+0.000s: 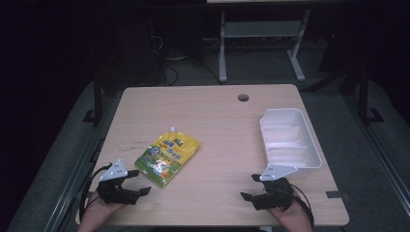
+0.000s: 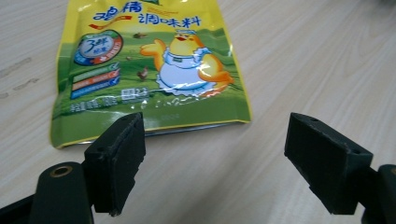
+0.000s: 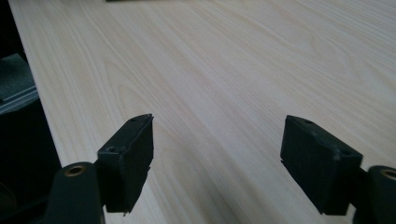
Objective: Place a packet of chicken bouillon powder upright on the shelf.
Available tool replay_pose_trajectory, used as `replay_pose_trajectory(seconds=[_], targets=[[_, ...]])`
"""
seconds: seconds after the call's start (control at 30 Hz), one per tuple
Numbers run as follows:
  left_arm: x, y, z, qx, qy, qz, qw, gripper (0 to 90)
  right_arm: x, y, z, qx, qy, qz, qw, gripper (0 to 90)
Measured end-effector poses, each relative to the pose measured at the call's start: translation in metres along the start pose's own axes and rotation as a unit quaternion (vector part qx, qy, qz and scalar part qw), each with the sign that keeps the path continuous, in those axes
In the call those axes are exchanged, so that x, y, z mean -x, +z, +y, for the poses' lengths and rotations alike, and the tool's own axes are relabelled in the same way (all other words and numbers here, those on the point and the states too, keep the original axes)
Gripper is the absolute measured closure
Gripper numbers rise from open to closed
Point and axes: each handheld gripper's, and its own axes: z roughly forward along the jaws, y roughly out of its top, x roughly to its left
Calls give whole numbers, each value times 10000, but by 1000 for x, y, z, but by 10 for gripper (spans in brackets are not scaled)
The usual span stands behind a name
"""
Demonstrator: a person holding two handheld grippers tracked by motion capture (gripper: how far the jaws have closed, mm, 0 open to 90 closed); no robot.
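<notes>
Left tongs [image 1: 134, 182] and right tongs [image 1: 251, 187] both spread wide, nothing between the jaws, each hovering low at the counter's near edge. We take the yellow-and-green flat plastic seasoning pouch with a white spout [image 1: 167, 153] as the work item: it lies flat left of the counter's [image 1: 217, 121] middle, toward the near-left corner. From the left tongs it sits just ahead and slightly right, near but not touching; in the left gripper view its bottom seam [image 2: 154, 128] is right past the jaw tips. Long axis runs diagonally, spout toward the far edge, bottom toward us. Left hand clearly nearer; right tongs well apart, by the white rectangular plastic tub [image 1: 289, 137] at the right edge. Pouch top cut off in the left gripper view; label text too small to read from above.
</notes>
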Motion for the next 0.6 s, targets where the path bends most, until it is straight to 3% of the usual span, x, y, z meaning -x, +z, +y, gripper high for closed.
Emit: replay_pose_trajectory(seconds=[0.2, 0.33, 0.43, 0.47, 0.6], targets=[[-10, 5, 3, 43, -165, 71, 9998, 255, -6, 11, 7, -114, -3, 156, 9998, 215], [-21, 10, 9, 68, -399, 186, 9990, 297, -10, 18, 22, -85, -12, 288, 9995, 207], [-24, 11, 13, 75, -459, 171, 9988, 338, -12, 22, 30, -71, -106, 247, 9996, 205], [-25, 12, 18, 36, -432, 230, 9988, 354, -11, 27, 40, -48, -77, 366, 9993, 204], [-30, 17, 30, -81, -435, 245, 9987, 415, -13, 37, 67, -12, -209, 379, 9991, 205]])
